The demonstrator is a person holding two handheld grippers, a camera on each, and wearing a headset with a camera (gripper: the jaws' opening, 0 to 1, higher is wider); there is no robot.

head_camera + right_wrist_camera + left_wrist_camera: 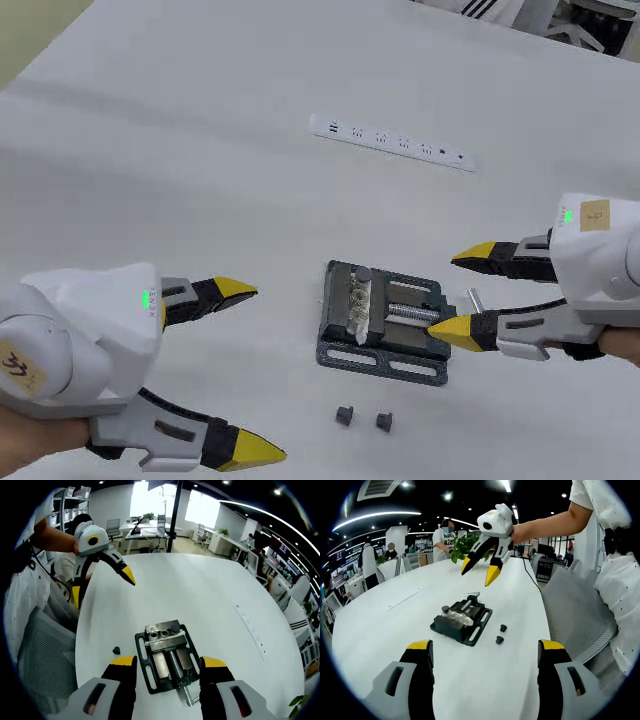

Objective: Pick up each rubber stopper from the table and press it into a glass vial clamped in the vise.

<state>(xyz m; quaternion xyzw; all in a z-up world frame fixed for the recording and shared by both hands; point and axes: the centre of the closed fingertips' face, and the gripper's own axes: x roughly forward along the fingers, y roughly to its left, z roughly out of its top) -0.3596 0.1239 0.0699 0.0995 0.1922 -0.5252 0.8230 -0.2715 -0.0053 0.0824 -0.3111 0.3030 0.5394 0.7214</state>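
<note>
Head view: the black vise (385, 345) sits on the white worktop (200, 150), and its clamp holds a short row of clear glass vials (357, 300) with a dark round top at the row's far end. Two small dark rubber stoppers (345, 415) lie side by side just in front of the vise, between the two pairs of jaws. The left gripper (245, 370) has its jaws wide apart and empty, and the vise lies beyond their tips. The right gripper (462, 293) also has its jaws apart and empty. A white power strip (390, 140) lies well beyond both.

Left gripper view: the vise (462, 620) is straight ahead of the spread jaws, with both rubber stoppers (503, 628) towards the right-hand jaw. The right gripper (479, 574) hangs in the air above and beyond the vise. The worktop's edge runs just outside the right-hand jaw, with a mesh chair (575, 615) past it.

Right gripper view: the vise (165, 655) lies between the jaw tips, and here the glass vials (162, 631) show as round mouths at its far end. One of the rubber stoppers (116, 650) lies just beyond the left-hand jaw, near the worktop's edge. The left gripper (102, 587) hangs beyond it. Bare worktop (200, 590) stretches ahead and to the right as far as the power strip (250, 630)
</note>
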